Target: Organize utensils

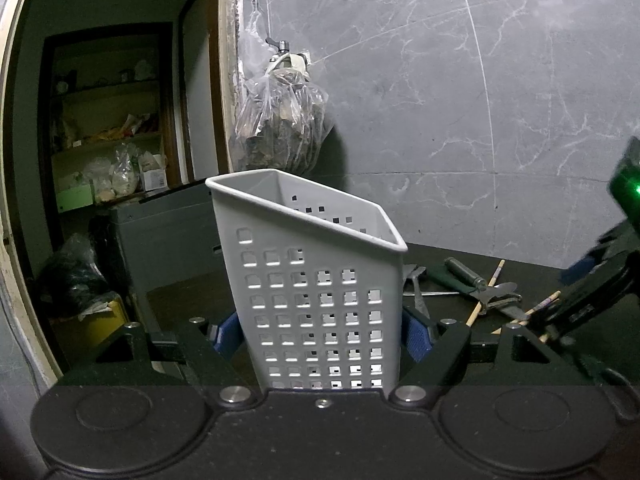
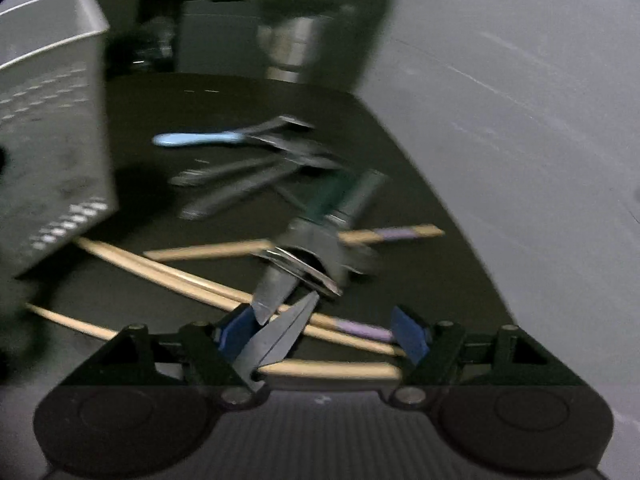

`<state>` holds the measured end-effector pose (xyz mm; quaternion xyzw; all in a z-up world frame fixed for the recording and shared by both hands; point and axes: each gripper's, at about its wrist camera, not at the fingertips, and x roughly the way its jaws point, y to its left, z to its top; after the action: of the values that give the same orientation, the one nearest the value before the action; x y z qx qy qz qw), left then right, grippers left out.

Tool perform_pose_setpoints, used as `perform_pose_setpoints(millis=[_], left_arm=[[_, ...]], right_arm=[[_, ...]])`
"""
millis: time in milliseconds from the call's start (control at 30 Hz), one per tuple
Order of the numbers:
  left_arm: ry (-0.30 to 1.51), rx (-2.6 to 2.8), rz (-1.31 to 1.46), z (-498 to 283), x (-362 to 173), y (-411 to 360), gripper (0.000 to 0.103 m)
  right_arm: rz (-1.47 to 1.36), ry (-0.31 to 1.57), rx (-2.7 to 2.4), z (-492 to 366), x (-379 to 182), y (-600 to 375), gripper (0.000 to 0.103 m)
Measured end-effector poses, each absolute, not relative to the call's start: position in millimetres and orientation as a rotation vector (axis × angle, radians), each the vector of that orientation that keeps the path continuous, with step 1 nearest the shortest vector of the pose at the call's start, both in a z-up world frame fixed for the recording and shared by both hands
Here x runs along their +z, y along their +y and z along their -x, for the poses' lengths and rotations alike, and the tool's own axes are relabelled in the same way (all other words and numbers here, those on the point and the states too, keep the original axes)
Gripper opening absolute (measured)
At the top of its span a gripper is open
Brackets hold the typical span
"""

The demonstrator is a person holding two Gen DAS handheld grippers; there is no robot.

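On the dark table (image 1: 460, 256), the left tool (image 1: 320, 338) clamps the upright perforated grey utensil basket (image 1: 316, 280), while the right tool (image 2: 326, 336) hangs spread wide over scattered chopsticks (image 2: 208, 280) and scissors (image 2: 280, 320), gripping nothing.

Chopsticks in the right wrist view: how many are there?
4 chopsticks: one crosswise under the scissors, two side by side running from the basket, one nearest the tongs. Blur may hide more.

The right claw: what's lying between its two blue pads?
In the right wrist view, the right claw stands open over the pile: dark scissor blades and wooden chopsticks lie between its pads. Blur hides whether anything touches them.
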<state>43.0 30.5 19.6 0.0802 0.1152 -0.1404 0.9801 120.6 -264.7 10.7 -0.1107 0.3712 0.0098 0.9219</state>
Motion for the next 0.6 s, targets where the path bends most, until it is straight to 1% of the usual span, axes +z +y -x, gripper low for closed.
perform_pose_setpoints(millis=[167,300,367,467,600], left_arm=[[0.234,-0.28,-0.162,-42.5,19.8,29.4,0.079],[0.232,-0.278,-0.166,-41.8,19.6,29.5,0.079],[0.232,-0.271,-0.175,-41.0,19.0,28.3,0.079],[0.233,-0.268,-0.175,-41.8,19.1,26.6,0.079],[0.231,-0.27,-0.171,-41.2,18.7,27.3,0.079]], right_arm=[[0.163,0.724,0.038,-85.3,18.1,-301.3,0.079],[0.356,0.709,0.198,-39.1,23.2,-294.1,0.08],[0.466,0.732,0.233,-21.5,18.8,-285.9,0.08],[0.489,0.77,0.317,-12.0,11.3,-278.1,0.08],[0.483,0.721,0.369,-15.9,11.0,-256.7,0.08]])
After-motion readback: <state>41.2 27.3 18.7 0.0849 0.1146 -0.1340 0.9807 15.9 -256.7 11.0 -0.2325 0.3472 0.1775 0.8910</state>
